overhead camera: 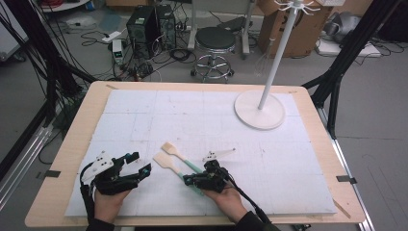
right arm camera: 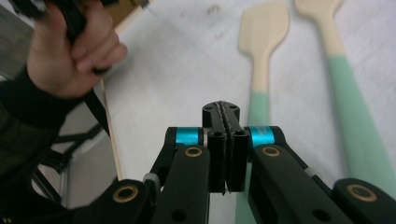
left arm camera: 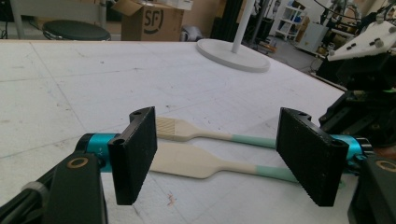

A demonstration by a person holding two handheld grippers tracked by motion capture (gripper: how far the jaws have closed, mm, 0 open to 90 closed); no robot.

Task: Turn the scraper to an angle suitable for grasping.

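Two spatulas with cream heads and mint-green handles lie side by side on the white board (overhead camera: pixel 288 163). The slotted spatula (overhead camera: pixel 169 148) is the farther one and the plain spatula (overhead camera: pixel 162 160) the nearer. My left gripper (overhead camera: pixel 139 162) rests to their left, open, with its jaws pointed at the heads. In the left gripper view the left gripper (left arm camera: pixel 222 156) frames both the slotted spatula (left arm camera: pixel 173 129) and the plain spatula (left arm camera: pixel 187 161), which lie beyond its pads. My right gripper (overhead camera: pixel 186 180) is over the green handles, shut. In the right gripper view the right gripper (right arm camera: pixel 226 112) has its jaws pressed together with nothing between them, just left of the plain spatula's handle (right arm camera: pixel 258 100).
A white stand with a round base (overhead camera: pixel 260 111) rises at the back right of the board, and a wire whisk (overhead camera: pixel 262 61) hangs from it. Beyond the table's far edge are a stool (overhead camera: pixel 215 42), cardboard boxes and cables. The table's wooden rim (overhead camera: pixel 67 144) borders the board.
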